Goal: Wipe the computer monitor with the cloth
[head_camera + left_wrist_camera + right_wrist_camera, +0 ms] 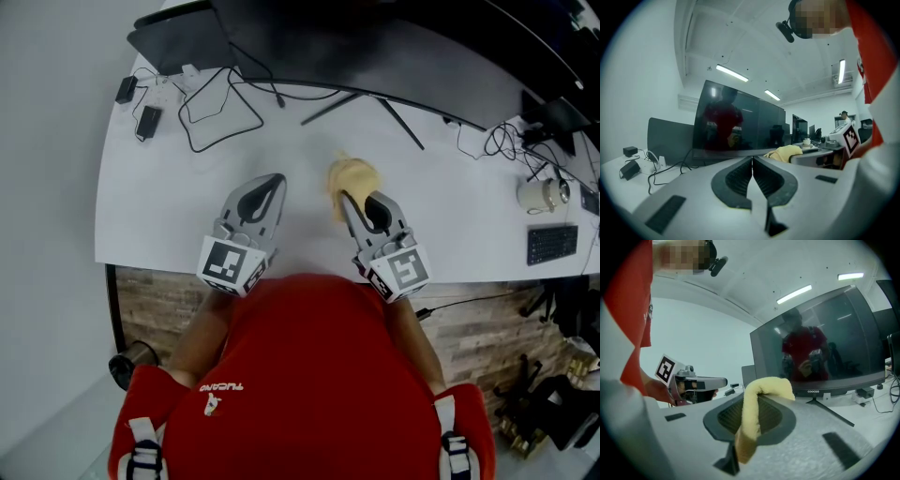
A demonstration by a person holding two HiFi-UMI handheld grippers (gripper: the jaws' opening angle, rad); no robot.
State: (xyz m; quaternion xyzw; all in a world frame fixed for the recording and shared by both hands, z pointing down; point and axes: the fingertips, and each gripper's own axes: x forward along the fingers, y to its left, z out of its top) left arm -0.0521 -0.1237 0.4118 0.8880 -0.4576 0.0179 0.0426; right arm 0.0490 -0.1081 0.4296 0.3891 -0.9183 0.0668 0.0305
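Observation:
A wide, dark curved monitor [375, 47] stands at the back of the white desk [169, 197]; it fills the background as the monitor [736, 122] in the left gripper view and the monitor [820, 352] in the right gripper view. A yellow cloth [352, 178] is clamped in my right gripper [349, 202], and the cloth [757, 404] drapes over the jaws. My right gripper [747, 420] is shut on it, held above the desk short of the screen. My left gripper [274, 187] hangs beside it, and the left gripper [752, 166] is shut with nothing in it.
Black cables [220, 103] and power adapters [141, 108] lie at the desk's back left. A white mug [542, 194] and a black keyboard [551, 244] sit at the right. The monitor's thin black stand legs [375, 105] spread across the desk centre.

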